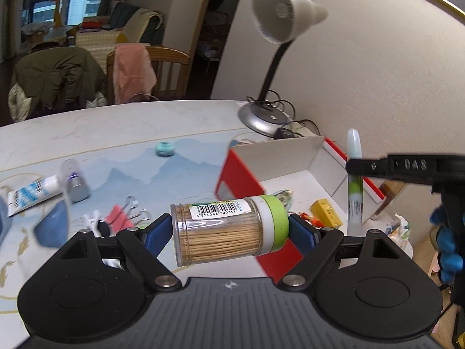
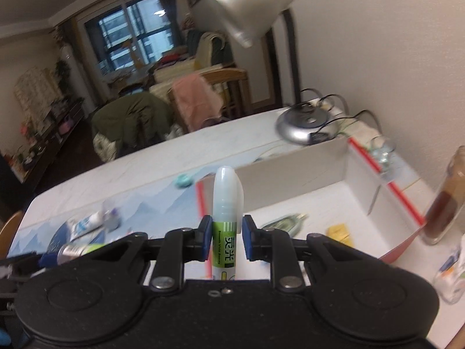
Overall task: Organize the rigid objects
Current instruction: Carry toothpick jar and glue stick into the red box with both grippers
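Left tool (image 1: 229,229) clamped end to end on toothpick jar (image 1: 226,229), jar lying sideways, green lid to the right, held in the air above the surface (image 1: 116,128) near the red box (image 1: 241,177). Right tool (image 2: 223,238) clamped on a green-label glue stick (image 2: 226,218), upright, cap up, in front of the open box (image 2: 290,157)

Left gripper (image 1: 229,229), black with blue pads, angled downward, jaws wide, pads clamped on both ends of a clear toothpick jar with green lid (image 1: 228,229) held sideways. Right gripper (image 2: 224,237), same build, jaws narrow, gripping an upright white-and-green glue stick (image 2: 227,215). Blue-gloved hand (image 1: 447,238) holds the right gripper's handle.
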Motion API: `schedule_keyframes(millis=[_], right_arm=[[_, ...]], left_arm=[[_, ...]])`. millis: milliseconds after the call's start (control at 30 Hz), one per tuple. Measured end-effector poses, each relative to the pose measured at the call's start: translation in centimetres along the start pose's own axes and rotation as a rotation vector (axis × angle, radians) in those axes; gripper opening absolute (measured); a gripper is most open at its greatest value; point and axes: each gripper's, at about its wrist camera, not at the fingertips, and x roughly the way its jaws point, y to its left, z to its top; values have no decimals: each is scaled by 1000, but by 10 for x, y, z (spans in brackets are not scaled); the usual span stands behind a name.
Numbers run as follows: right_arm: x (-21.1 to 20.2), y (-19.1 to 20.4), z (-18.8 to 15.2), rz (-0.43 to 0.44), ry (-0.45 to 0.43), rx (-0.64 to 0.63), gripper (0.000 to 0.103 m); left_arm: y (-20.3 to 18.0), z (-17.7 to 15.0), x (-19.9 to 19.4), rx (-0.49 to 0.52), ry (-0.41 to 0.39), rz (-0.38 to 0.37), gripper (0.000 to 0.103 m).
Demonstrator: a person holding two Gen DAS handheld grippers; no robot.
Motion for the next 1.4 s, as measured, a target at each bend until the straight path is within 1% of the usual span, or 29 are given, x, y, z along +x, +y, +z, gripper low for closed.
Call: schedule_keyframes(millis=[133,267,367,500,700,767,867,1067,1200,1233,1333,1400], right_arm=[[7,-28,13,-37,-18,13,20],[19,-54,20,-68,-15,20,20],[30,-71,25,-82,-7,25,20],[45,-88,27,-79,7,19,21],[66,-102,22,-65,47,-12,21],[73,-108,19,-47,67,-7,20],[85,-113,15,-34,106,-14,21],[109,-120,9,-14,191,-31,21],[119,-120,4,1,225,-45,20],[121,-119,3,3,233,-51,20],[128,-118,0,-5,251,-63,21],[132,-120,0,-8,259,-63,21]], left_arm=[[-25,6,18,28,17,-7,86],[-50,12,37,60,28,-12,86],[-67,15,53,81,44,-11,86],[-87,20,77,108,61,-7,86],[-100,31,116,106,103,4,86],[-103,35,130,111,120,3,86],[-113,36,148,151,136,2,86],[-124,38,187,167,208,34,86],[-126,35,205,177,256,48,86],[-129,35,207,198,255,63,86],[-131,36,216,206,282,62,86],[-134,35,221,226,291,84,86]])
